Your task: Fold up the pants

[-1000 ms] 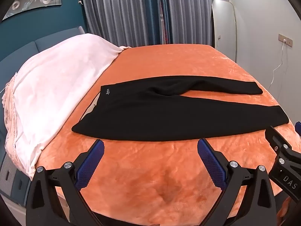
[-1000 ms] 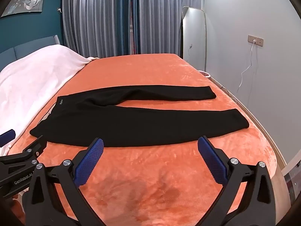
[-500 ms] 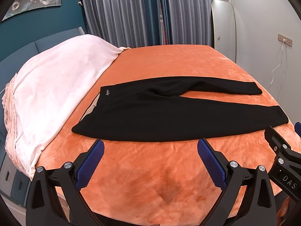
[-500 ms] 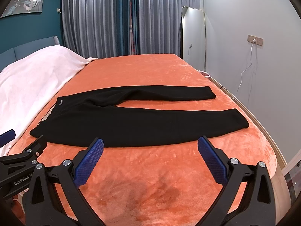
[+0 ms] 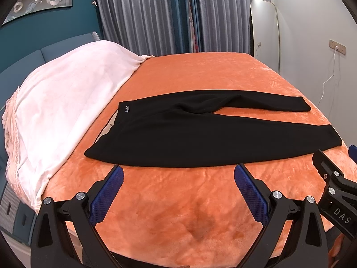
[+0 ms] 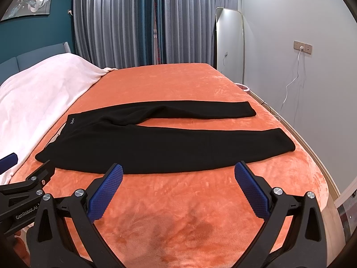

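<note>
Orange plush bedspread [image 5: 200, 84] covers the bed; pale pink fleece blanket [image 5: 67, 102] is draped over its left end, grey curtains [image 6: 125, 22] behind. Black knit pants [image 5: 200, 134] lie flat across the middle, unfolded: waistband at left beside the blanket (small white logo at the far corner), both legs running right, slightly splayed. Left gripper [image 5: 177, 176] hovers over bare bedspread just short of the near pant edge, jaws spread wide, empty. Right gripper [image 6: 178, 175] alongside, likewise gaping, holding nothing. Tall mirror [image 6: 229, 44] leans on the right wall.
</note>
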